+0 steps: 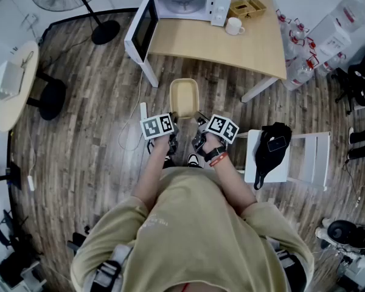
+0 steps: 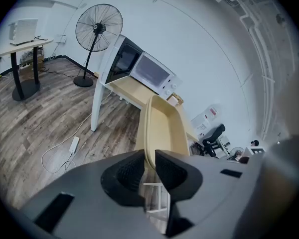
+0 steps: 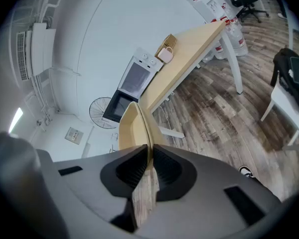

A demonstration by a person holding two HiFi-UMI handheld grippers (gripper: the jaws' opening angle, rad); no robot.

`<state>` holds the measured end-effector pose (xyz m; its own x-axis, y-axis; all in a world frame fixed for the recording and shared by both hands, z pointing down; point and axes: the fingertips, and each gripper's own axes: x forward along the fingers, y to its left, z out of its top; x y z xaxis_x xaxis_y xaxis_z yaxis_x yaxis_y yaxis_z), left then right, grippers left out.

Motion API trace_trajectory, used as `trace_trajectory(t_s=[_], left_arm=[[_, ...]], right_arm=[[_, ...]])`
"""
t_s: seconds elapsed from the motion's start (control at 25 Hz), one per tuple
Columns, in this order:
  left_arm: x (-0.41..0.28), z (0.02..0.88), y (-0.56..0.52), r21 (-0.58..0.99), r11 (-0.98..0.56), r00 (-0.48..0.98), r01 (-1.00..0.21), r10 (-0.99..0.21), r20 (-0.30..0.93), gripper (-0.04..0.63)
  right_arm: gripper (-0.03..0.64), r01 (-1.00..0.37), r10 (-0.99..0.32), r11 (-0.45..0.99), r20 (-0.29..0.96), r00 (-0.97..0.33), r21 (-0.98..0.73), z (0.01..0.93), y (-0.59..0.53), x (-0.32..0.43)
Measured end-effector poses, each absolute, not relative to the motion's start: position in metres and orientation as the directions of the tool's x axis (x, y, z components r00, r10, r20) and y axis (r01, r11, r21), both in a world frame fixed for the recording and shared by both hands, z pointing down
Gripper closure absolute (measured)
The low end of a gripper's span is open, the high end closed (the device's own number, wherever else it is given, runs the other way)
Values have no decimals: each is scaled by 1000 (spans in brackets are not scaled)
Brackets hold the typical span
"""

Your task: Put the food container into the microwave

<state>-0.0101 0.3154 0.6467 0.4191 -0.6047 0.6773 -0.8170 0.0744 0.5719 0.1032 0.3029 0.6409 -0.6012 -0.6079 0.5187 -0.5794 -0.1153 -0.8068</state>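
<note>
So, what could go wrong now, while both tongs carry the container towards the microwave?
The left tongs and right tongs pinch only the thin rim at the food container's near end, so it could slip or tip forward. The microwave's open door juts past the table edge; the container might knock it. A power strip and its cord lie on the floor near the table leg, possibly a trip hazard.
</note>
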Motion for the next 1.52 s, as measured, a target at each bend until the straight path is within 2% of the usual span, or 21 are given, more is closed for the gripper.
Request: trace_trajectory(t_s=[0.44,0.68,0.92,1.52], left_arm=[[29,651,321,568,47,434,-822,-593,678,515],[19,656,323,577,100,412,-811,-603,683,515],[7,662,308,570,114,395,-814,-611,686,515],[-11,665,192,615,94,445,-783,-607,659,515]], right_arm=[[561,-553,-615,-143,512,-600,-821,650,313,144],[561,-573,-607,-96,504,-615,-814,649,305,133],[561,-565,-581,-117,517,-628,-817,659,291,121],[561,-555,-614,-186,537,-578,-811,664,183,105]])
